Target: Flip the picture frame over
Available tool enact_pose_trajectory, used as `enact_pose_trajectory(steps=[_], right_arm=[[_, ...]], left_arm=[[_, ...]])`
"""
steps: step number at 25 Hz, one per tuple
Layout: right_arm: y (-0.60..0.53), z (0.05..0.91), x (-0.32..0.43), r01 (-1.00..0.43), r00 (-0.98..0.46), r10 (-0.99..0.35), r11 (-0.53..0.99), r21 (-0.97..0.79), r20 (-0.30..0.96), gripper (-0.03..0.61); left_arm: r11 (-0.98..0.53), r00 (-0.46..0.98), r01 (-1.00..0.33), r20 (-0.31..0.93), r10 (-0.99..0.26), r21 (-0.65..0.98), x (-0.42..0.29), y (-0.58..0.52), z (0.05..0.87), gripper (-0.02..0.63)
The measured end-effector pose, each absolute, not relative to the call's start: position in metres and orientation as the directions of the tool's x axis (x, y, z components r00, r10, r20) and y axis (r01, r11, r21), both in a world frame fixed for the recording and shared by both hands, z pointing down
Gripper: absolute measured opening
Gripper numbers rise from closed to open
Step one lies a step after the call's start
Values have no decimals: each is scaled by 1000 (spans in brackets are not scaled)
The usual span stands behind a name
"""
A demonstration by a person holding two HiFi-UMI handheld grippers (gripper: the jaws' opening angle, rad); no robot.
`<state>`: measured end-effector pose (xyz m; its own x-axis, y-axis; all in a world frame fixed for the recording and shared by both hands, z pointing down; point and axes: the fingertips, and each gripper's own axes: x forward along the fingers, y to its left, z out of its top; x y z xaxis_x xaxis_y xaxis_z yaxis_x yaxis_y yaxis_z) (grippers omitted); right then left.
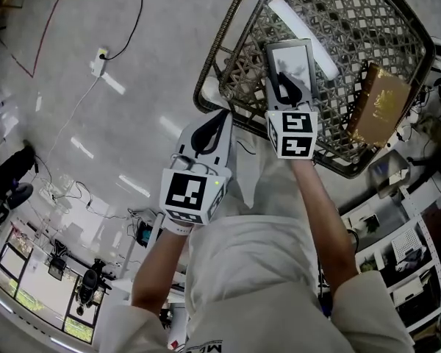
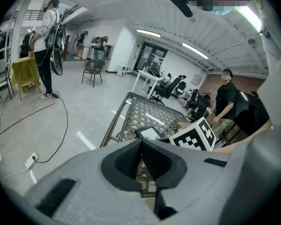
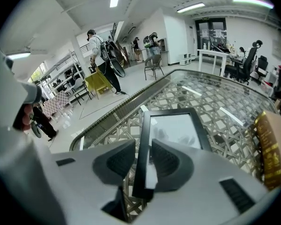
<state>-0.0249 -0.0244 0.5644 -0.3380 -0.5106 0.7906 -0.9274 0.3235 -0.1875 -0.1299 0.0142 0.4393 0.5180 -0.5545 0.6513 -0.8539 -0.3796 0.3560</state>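
Head view: the picture frame (image 1: 292, 61) is held by the right gripper (image 1: 287, 87) over the wicker worktop (image 1: 228, 31); the left gripper (image 1: 209, 131) is seen beside the rim.

Left gripper view: its jaws are pressed together, empty.

Right gripper view: the frame's edge is pinched between the jaws.

Left gripper (image 1: 217, 118): centre frame, jaws together, empty.
Right gripper (image 1: 287, 79): higher, right of centre, jaws clamping picture frame (image 1: 300, 56) edge.
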Motion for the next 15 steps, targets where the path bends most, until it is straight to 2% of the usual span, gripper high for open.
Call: enact_pose_trajectory(steps=[2, 15], right_arm=[[-25, 565, -25, -930, -322, -511, 330, -163, 797, 101], [-27, 564, -29, -933, -297, -489, 333, -140, 820, 79]], left_arm=[[-380, 517, -854, 653, -554, 355, -129, 14, 440, 25], [-376, 519, -854, 650, -555, 361, -125, 12, 440, 25]])
